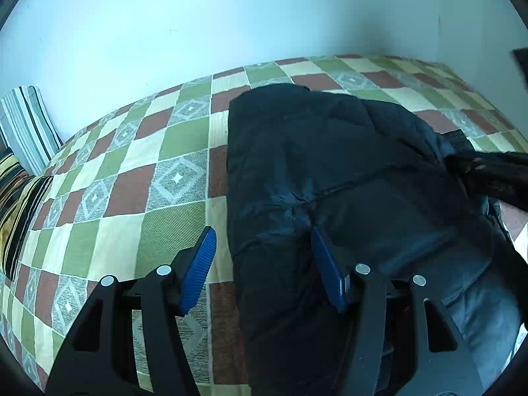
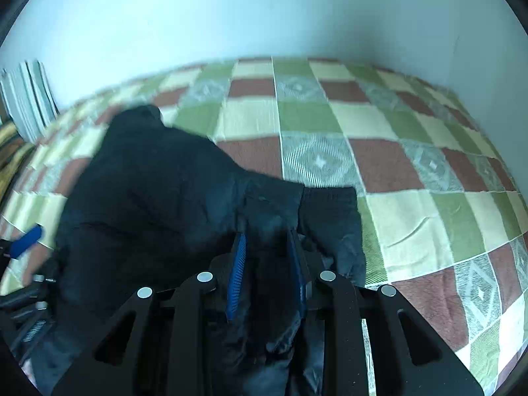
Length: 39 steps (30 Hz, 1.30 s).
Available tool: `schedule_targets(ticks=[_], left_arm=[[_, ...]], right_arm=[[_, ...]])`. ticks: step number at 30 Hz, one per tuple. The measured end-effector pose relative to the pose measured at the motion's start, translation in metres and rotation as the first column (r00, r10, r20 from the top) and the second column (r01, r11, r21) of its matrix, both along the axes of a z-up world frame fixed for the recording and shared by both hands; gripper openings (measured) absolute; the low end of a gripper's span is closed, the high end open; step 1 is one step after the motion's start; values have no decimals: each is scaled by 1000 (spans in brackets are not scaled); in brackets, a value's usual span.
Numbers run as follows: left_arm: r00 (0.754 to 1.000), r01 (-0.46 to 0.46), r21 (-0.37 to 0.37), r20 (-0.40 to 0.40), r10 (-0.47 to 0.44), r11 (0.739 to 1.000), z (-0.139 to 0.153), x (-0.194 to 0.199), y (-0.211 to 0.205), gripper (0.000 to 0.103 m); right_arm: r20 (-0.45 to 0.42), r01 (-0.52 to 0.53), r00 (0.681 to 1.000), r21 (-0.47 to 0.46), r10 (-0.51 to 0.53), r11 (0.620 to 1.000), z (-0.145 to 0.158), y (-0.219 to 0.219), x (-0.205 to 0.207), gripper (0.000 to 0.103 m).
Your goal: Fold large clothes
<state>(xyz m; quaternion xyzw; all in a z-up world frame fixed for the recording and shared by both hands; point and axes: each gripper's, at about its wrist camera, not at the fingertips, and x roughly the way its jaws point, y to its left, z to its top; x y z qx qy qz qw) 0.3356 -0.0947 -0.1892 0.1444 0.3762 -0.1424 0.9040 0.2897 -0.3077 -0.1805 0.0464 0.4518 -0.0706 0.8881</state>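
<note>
Standing apart, the left gripper's point(image 1: 264, 247) two blue pads are straddling the near left edge of a dark padded jacket point(image 1: 330, 165); the left pad is hanging over the bedspread, clear of the cloth, and the right pad is lying against the jacket's top surface, so nothing is being pinched between them. The black frame behind the pads is tilting steeply downward toward the bed.

In the right wrist view, the right gripper point(image 2: 267, 264) is holding its blue pads only a little apart, with a dark fold of the jacket running up between them; whether the pads are pressing the cloth cannot be told. This gripper is also pointing steeply down. The left gripper's blue pad is showing at that view's left edge, beside the jacket.

The jacket is lying in a bulky, partly folded heap on a checked bedspread point(image 1: 132, 178) of green, cream, rust and grey squares. Its long axis is running from the grippers away toward the pale wall point(image 1: 231, 16), and a flap is sticking out on the right side, near the right gripper. Striped pillows point(image 1: 26, 122) are leaning at the far left, well apart from the jacket.
</note>
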Motion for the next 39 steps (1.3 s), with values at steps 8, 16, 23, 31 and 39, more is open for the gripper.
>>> schedule_targets(ticks=[8,16,23,31,39], left_arm=[[998,-27,-16,-52,26,1000,-18,11,-10,59],[999,-33,-27,-25,32,999,15,-15,8,59],[1000,-13,-89,-14,12,996,25,-62,17,59],[998,0,-56,-57,-3,998,-1,-61,4,59],[999,-1,-22,-53,0,1000,-22,-57,-4,60]], right_arm=[[-51,1,999,24,0,1000,-38,-6,15,26],[77,38,996,15,-39,999,22,1,-41,29],[134,-4,991,13,2,1000,35,21,-119,29],[44,21,999,25,-23,999,-12,15,-127,54],[10,42,999,69,-43,997,-42,7,-119,55]])
